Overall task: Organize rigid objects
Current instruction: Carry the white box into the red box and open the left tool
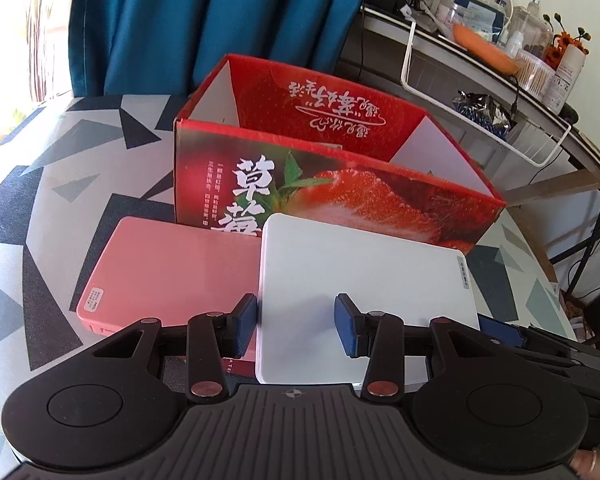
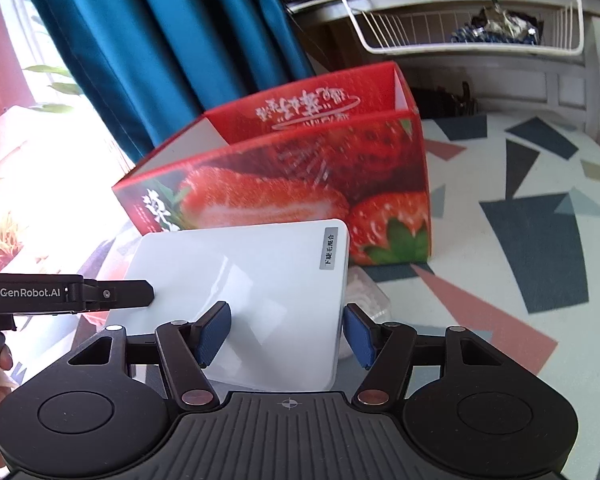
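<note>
A flat white case (image 1: 360, 276) lies partly over a flat pink case (image 1: 168, 272) on the patterned table, in front of an open red strawberry box (image 1: 332, 184). My left gripper (image 1: 296, 328) is open, its pads over the white case's near left edge. My right gripper (image 2: 286, 334) is open, its pads astride the white case (image 2: 252, 280) at its near right corner. The red box (image 2: 300, 184) stands just behind the case. The left gripper's body (image 2: 60, 294) reaches in from the left and touches the case's left edge.
The table (image 1: 60, 200) has a cloth with dark, grey and pink triangles. A clear plastic object (image 2: 366, 292) lies under the white case's right side. Blue curtains (image 1: 220, 20) hang behind the box. A white wire basket (image 1: 480, 112) hangs from a cluttered desk at right.
</note>
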The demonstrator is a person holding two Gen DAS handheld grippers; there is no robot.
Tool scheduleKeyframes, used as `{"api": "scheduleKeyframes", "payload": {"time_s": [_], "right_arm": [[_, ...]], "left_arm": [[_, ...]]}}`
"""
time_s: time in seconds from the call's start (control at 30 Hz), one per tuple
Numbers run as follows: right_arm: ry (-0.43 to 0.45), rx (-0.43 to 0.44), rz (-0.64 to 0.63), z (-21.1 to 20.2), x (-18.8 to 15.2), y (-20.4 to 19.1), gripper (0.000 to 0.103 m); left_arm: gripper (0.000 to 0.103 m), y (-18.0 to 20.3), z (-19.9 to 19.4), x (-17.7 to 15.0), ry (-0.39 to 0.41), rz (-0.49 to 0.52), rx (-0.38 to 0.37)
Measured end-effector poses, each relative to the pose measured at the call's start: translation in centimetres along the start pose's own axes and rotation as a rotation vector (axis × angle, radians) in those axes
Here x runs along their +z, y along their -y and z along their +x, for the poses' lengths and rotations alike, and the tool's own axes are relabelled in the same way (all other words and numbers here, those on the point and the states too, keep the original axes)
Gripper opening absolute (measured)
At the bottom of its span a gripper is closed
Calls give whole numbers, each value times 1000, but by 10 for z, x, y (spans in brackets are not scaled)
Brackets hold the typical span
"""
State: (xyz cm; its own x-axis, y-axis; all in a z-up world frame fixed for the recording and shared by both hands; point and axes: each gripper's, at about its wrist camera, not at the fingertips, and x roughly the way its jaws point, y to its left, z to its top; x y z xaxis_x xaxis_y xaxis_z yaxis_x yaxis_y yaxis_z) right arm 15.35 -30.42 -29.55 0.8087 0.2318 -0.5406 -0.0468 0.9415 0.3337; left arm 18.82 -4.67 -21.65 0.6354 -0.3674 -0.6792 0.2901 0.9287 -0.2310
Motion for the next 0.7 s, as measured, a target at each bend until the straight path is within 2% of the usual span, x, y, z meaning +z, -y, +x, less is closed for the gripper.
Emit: {"api": "scheduleKeyframes", "payload": {"time_s": [0.2, 0.4, 0.5, 0.7], "right_arm": [[70, 10, -40, -17, 33, -15, 59], [162, 15, -120, -19, 89, -27, 58], [205, 6, -182, -9, 113, -29, 59], [159, -44, -256, 42, 148, -21, 59]], "left_arm": [[45, 4, -23, 27, 95, 27, -17], [45, 10, -29, 76, 180, 27, -34], [46, 12, -20, 102, 192, 30, -45], [46, 9, 23, 141, 128, 35, -39]]}}
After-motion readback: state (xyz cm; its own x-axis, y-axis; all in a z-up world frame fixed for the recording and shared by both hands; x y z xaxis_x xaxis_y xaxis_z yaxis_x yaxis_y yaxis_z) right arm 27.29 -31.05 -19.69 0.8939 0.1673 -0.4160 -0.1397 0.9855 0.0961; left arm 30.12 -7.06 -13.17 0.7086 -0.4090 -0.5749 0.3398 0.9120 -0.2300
